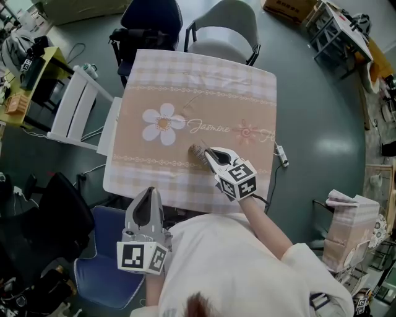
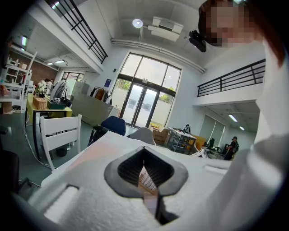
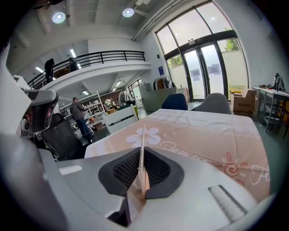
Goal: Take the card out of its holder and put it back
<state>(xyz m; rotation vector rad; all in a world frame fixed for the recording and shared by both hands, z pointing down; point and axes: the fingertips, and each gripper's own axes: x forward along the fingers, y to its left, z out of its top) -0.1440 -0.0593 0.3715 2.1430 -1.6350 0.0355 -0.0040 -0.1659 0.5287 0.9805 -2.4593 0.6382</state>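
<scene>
Head view: the table (image 1: 204, 86) had a peach cloth with a white flower print (image 1: 162, 124). The right gripper (image 1: 209, 155) was out over the middle of the cloth. A flat tan piece (image 1: 197, 151) sat at its jaw tips, low to the cloth just right of the flower (card or its holder, couldn't tell which, and too blurry to see if it touched the cloth). The left gripper (image 1: 147, 198) was pulled back at the near table edge, close to the person's body and well apart from the right one. Nothing was seen sticking out past its tips. There was a grey chair (image 1: 226, 25) and a dark blue chair (image 1: 151, 18) at the far side, and a white chair (image 1: 77, 108) to the left.

Left gripper view: the left gripper (image 2: 144, 162) had its jaws drawn together, with only a thin wedge between the pads. A striped peach sliver showed in that wedge (cloth behind or something pinched, couldn't tell). The white chair (image 2: 58, 133) and the dark blue chair (image 2: 113, 125) were beyond.

Right gripper view: the right gripper (image 3: 142, 167) was clamped on the flat tan piece (image 3: 143, 140). The piece stood edge-on and upright between the pads, with its top edge poking past the jaw tips. The cloth-covered table (image 3: 203, 131) spread ahead, with the flower print (image 3: 153, 135) just behind the piece.
</scene>
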